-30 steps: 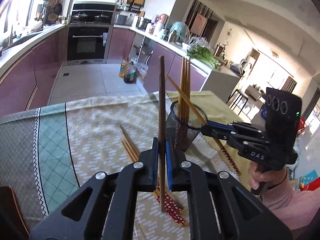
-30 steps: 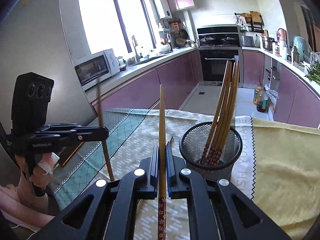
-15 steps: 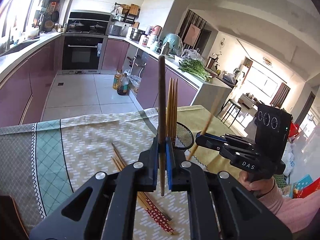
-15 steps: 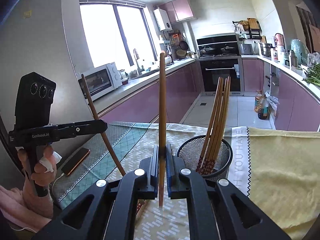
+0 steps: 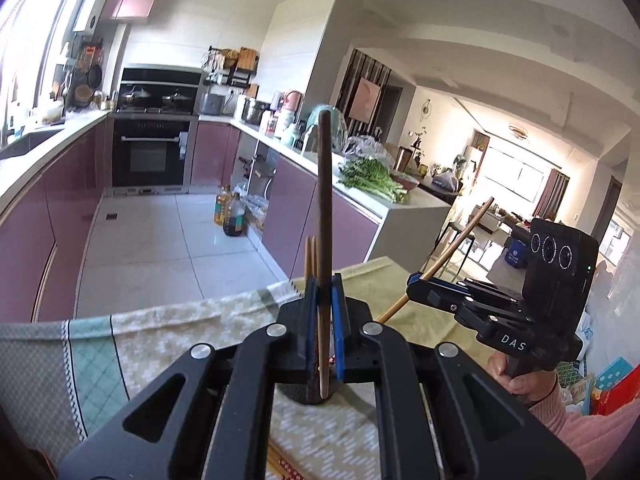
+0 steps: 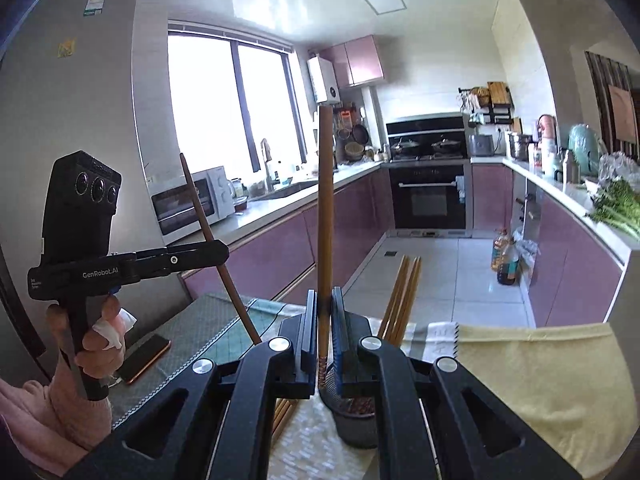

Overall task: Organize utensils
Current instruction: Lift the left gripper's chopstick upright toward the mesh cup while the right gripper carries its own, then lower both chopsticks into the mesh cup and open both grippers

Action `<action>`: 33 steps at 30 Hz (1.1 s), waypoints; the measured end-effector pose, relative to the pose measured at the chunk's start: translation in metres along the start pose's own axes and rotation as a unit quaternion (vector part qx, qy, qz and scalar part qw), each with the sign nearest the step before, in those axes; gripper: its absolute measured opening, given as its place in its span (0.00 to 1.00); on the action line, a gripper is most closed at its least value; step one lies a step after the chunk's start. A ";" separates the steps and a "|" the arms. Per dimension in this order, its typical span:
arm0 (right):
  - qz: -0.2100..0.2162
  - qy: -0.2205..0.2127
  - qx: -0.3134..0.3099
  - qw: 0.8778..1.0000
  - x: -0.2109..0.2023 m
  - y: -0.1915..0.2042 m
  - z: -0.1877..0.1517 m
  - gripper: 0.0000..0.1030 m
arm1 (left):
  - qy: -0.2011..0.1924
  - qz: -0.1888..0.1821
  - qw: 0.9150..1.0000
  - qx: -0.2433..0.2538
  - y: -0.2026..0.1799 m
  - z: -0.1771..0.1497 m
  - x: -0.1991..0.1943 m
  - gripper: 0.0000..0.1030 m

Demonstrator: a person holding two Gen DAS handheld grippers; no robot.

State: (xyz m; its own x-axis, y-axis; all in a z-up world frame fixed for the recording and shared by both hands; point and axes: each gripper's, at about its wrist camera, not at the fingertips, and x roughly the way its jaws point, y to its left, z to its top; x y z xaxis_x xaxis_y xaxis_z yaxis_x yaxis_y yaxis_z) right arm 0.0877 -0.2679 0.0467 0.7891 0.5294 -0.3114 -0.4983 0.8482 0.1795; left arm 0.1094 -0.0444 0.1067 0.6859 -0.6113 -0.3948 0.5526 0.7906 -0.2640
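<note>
1. Both grippers have risen since the earlier frames; the mesh holder [image 6: 356,416], then in full view ahead of each camera, now sits low behind the fingers, largely hidden.
2. Left gripper [image 5: 325,320]: jaws pressed together on a dark chopstick [image 5: 325,208], held near upright, lower tip at 6 o'clock just above the holder base.
3. Right gripper [image 6: 325,332]: jaws pinching a lighter chopstick [image 6: 325,216], also upright, patterned end down.
4. Holder: several chopsticks [image 6: 400,296] already stand in it, at 1 o'clock of the right jaws.
5. Tablecloth [image 5: 168,340]: loose chopsticks [image 6: 284,416] remain lying at 7 o'clock of the holder.
6. Judgement: both sticks are lifted clear for insertion; next, lower each tip inside the rim. Risk: two sticks converging on one opening may clash.
</note>
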 end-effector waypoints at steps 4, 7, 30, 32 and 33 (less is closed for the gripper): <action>-0.016 -0.004 -0.006 1.000 0.002 -0.008 0.006 0.05 | -0.007 0.002 1.000 0.017 -0.009 0.014 0.013 0.07; -0.023 0.016 -0.004 1.000 0.013 -0.015 0.003 0.05 | 0.009 0.011 1.000 0.022 -0.011 0.014 0.032 0.07; -0.037 0.146 0.037 0.988 0.082 -0.032 -0.036 0.10 | 0.116 0.026 0.993 0.018 0.015 -0.037 0.104 0.08; -0.038 0.146 0.039 0.988 0.083 -0.034 -0.037 0.10 | 0.117 0.027 0.993 0.016 0.018 -0.043 0.102 0.08; -0.038 0.147 0.038 0.988 0.084 -0.033 -0.038 0.10 | 0.117 0.028 0.993 0.014 0.020 -0.045 0.101 0.09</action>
State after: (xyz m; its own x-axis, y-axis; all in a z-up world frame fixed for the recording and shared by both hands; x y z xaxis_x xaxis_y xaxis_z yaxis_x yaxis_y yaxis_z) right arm 0.1566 -0.2524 -0.0207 0.6796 0.4472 -0.5815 -0.4041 0.8898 0.2120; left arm 0.1684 -0.0890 0.0217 0.5881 -0.5389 -0.6031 0.5320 0.8194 -0.2134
